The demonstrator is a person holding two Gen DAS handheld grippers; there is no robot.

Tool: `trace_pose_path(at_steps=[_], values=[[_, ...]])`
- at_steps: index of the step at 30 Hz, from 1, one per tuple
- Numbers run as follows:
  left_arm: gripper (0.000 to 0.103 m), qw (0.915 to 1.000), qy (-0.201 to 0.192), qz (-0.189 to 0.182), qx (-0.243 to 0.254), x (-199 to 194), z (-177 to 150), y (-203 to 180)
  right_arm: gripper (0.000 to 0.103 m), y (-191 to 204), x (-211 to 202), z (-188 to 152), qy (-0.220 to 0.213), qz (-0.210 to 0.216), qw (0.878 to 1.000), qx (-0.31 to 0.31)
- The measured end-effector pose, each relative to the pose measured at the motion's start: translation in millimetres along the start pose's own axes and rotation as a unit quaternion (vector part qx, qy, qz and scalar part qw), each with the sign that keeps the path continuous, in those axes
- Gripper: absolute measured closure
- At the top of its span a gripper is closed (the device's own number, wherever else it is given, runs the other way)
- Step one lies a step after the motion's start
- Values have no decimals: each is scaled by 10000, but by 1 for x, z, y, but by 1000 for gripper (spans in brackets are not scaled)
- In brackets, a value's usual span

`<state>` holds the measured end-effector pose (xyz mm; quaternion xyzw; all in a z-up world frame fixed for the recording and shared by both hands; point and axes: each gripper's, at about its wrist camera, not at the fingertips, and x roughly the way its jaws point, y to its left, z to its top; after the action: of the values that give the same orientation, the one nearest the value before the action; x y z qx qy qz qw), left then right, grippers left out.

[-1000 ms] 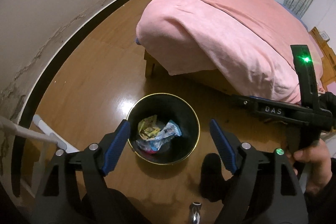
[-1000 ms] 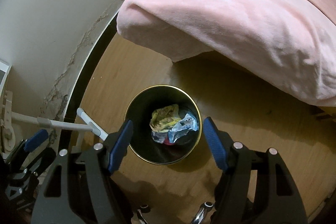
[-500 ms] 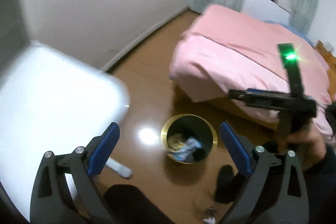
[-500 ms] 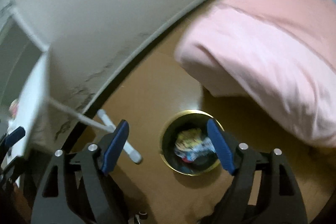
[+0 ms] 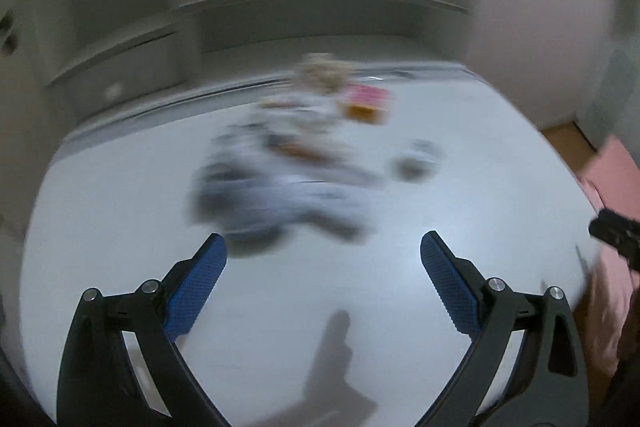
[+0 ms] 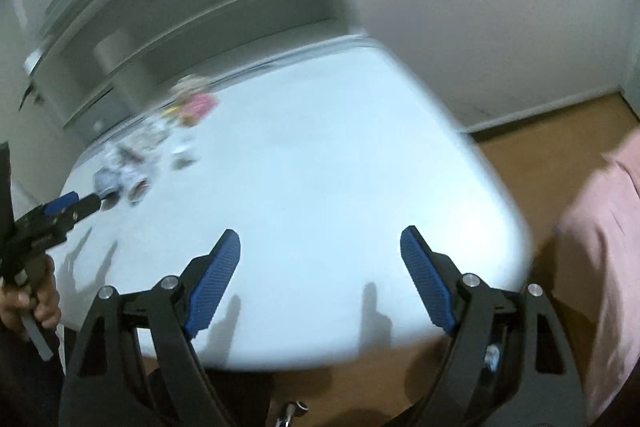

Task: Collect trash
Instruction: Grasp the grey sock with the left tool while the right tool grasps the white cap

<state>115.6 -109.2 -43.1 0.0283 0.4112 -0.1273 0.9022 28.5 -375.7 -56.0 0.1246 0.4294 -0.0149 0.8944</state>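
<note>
Over the white table [image 5: 120, 227], your left gripper [image 5: 323, 259] now looks at a scatter of blurred trash where, a second ago, it looked down into the black bin on the floor. Its blue fingers [image 5: 196, 287] are spread wide with nothing between them. The nearest piece is a crumpled pale wrapper [image 5: 276, 203], lying just beyond the fingertips; behind it sit a pink and orange packet [image 5: 366, 103] and a small round scrap [image 5: 418, 161], with grey shelving [image 5: 280, 7] at the back. Motion blur hides what each item really is. The tip of your right gripper shows at the far right edge.

From the right wrist, the change is the same: the bin has dropped out of sight and the tabletop fills the frame. Your right gripper [image 6: 320, 255] hangs over the bare near edge of the table, fingers [image 6: 212, 283] held wide apart and empty. The trash cluster [image 6: 132, 163] lies well off to the left, touching or nearly touching the tip of the left gripper there. Wooden floor [image 6: 540, 155] and the pink bedspread [image 6: 600, 247] show to the right.

So the earlier load looks delivered, and you appear to be starting a fresh pick; the left gripper is far better placed for it.
</note>
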Motion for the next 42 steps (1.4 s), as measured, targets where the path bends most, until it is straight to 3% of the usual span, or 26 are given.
trace_pose_path(at_steps=[6, 16, 17, 18, 21, 23, 29, 32, 33, 42], values=[[8, 9989, 89, 106, -444, 17, 6, 57, 24, 83, 47, 30, 218, 365, 9973, -601], [9, 9992, 261, 147, -250, 60, 14, 52, 24, 128, 110, 58, 549, 276, 9927, -1036], [16, 9993, 249, 114, -262, 62, 15, 53, 24, 131, 117, 60, 577, 229, 9922, -1083], [36, 9993, 231, 62, -276, 62, 14, 55, 24, 132, 121, 61, 598, 202, 9917, -1116], [77, 9991, 290, -126, -268, 63, 12, 58, 28, 137, 134, 66, 631, 81, 9904, -1224], [81, 9992, 292, -105, -242, 58, 8, 60, 32, 138, 139, 68, 654, 65, 9899, -1259], [83, 9991, 317, -58, -269, 42, -4, 70, 44, 143, 150, 73, 633, -20, 9887, -1359], [83, 9992, 310, -41, -243, 33, -9, 73, 71, 147, 150, 75, 604, -57, 9877, -1438], [83, 9992, 321, -36, -217, 30, -10, 73, 73, 147, 149, 75, 609, -39, 9879, -1424], [84, 9997, 121, -210, -80, -2, -13, 58, 73, 120, 102, 58, 353, -15, 9923, -1186]])
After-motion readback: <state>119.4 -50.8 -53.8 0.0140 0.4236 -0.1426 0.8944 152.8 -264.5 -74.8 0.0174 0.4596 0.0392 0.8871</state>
